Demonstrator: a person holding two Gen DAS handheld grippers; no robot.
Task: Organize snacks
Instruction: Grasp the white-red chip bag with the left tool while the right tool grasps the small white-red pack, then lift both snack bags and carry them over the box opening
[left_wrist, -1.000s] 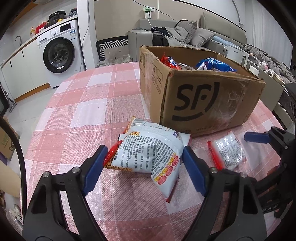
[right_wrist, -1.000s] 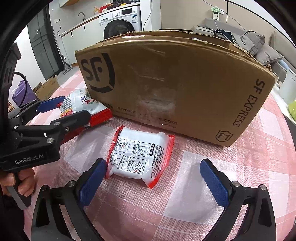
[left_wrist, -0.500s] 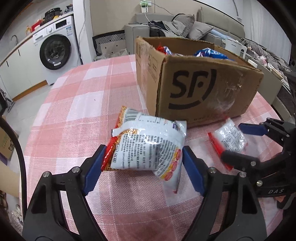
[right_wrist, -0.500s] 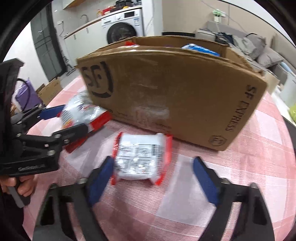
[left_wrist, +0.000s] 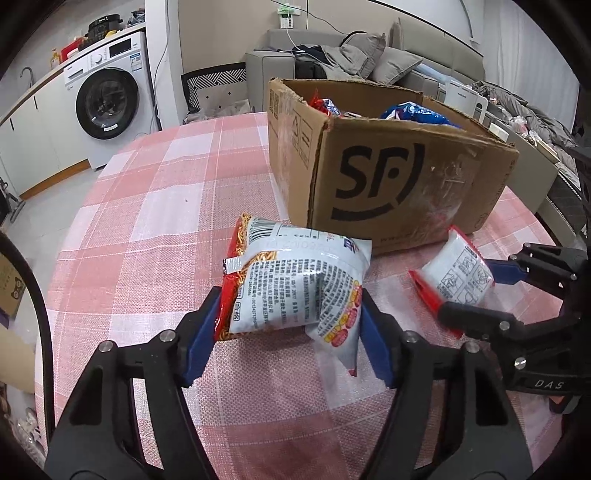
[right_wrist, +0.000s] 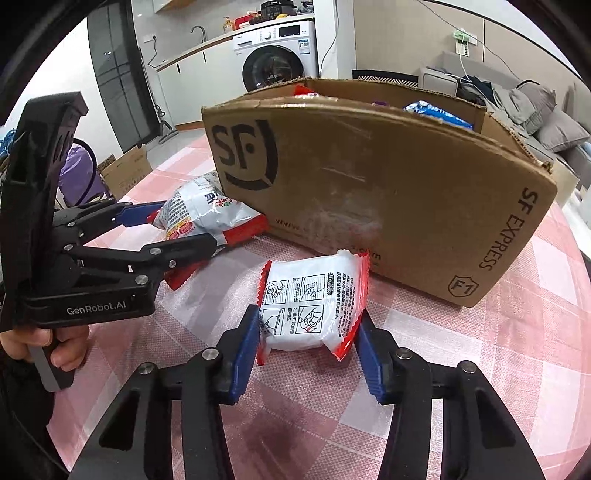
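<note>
Before the brown cardboard box, your left gripper has just closed, pinching the white-and-red noodle packet; your right gripper pinches the small white red-edged packet.

A washing machine stands left of a grey sofa behind the table.
</note>
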